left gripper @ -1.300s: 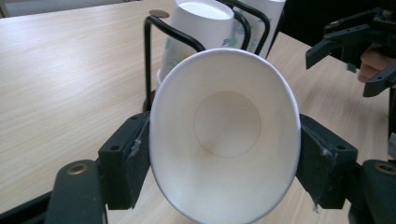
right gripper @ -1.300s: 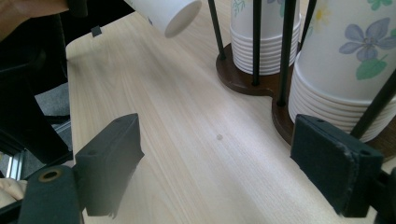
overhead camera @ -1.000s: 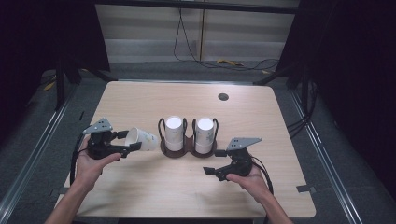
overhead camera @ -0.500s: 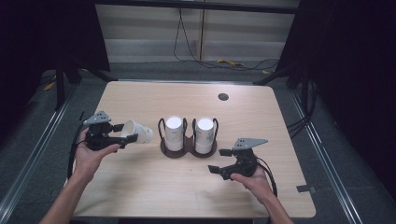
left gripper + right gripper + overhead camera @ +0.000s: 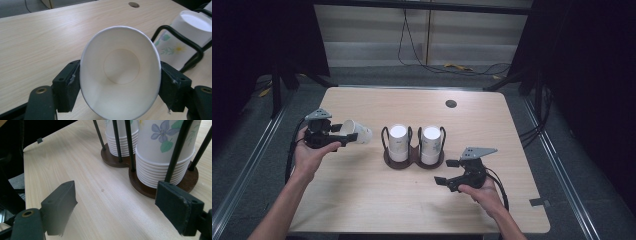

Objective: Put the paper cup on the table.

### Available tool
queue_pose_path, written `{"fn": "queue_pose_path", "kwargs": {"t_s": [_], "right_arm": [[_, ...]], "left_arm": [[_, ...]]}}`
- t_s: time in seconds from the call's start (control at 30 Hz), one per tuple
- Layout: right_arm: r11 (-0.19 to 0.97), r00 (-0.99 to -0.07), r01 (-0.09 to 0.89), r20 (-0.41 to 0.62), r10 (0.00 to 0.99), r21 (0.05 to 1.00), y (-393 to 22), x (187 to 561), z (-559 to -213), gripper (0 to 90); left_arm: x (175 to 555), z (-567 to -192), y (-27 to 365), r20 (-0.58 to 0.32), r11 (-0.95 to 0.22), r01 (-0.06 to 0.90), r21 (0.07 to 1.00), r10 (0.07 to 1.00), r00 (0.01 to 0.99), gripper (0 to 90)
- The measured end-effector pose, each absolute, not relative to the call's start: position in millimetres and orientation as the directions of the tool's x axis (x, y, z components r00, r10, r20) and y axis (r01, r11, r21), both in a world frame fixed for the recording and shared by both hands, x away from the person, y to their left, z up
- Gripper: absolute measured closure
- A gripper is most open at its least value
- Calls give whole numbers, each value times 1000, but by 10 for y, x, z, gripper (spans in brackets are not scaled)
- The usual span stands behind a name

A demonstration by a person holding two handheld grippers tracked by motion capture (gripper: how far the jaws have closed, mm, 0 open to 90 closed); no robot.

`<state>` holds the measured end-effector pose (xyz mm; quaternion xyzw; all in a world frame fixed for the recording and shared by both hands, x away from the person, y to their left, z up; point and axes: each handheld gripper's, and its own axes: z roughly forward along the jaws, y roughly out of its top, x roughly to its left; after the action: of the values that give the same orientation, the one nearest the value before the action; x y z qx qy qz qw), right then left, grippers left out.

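A: Left gripper [image 5: 343, 136] has the paper cup [image 5: 357, 132] pinched near its rim, jaws on opposite sides. Cup lies on its side in the air over the left part of the table [image 5: 362, 200], mouth toward the gripper's camera.

B: Rim's gone oval in the left gripper view [image 5: 120, 72]. So thin-walled, light, easily crushed?

A: That's my read. Soft wall, stiffest at the rolled rim and the base. Holding near the rim is reasonable; any harder squeeze would likely crease it. Smooth paper, might slip if the grip loosens.

B: Right gripper [image 5: 451, 172]?

A: Wide open, holding nothing, low over the table just in front of the cup holder [image 5: 414, 159]. Holder has two stacks of upside-down cups [image 5: 163, 150] inside black wire posts, on a dark base.

B: Surface?

A: Pale wood grain, flat, dry-looking, one round hole [image 5: 451, 104] near the far edge. Dark curtains around, cables on the floor beyond.
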<state>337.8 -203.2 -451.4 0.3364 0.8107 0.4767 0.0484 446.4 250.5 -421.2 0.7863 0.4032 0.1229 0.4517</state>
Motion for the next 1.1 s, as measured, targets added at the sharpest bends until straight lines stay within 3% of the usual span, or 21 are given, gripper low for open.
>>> {"fn": "queue_pose_path", "kwargs": {"t_s": [0.17, 0.23, 0.57, 0.97, 1.1], "right_arm": [[320, -768, 498, 239, 594, 806, -2049, 3359, -4507, 176], [318, -769, 496, 239, 593, 808, -2053, 3349, -4500, 177], [330, -775, 484, 222, 592, 810, -2032, 3299, -4478, 182], [329, -770, 488, 222, 598, 809, -2028, 3309, -4481, 186], [329, -770, 488, 222, 598, 809, -2029, 3309, -4480, 186]], "left_arm": [[4531, -4247, 2533, -176, -268, 549, 792, 760, 625, 268], [4531, -4229, 2500, -84, -346, 542, 766, 781, 618, 265], [4561, -4291, 2438, -94, -382, 577, 722, 772, 629, 246], [4613, -4390, 2472, -152, -340, 613, 713, 779, 608, 224], [4606, -4423, 2449, -124, -359, 597, 717, 777, 617, 225]]}}
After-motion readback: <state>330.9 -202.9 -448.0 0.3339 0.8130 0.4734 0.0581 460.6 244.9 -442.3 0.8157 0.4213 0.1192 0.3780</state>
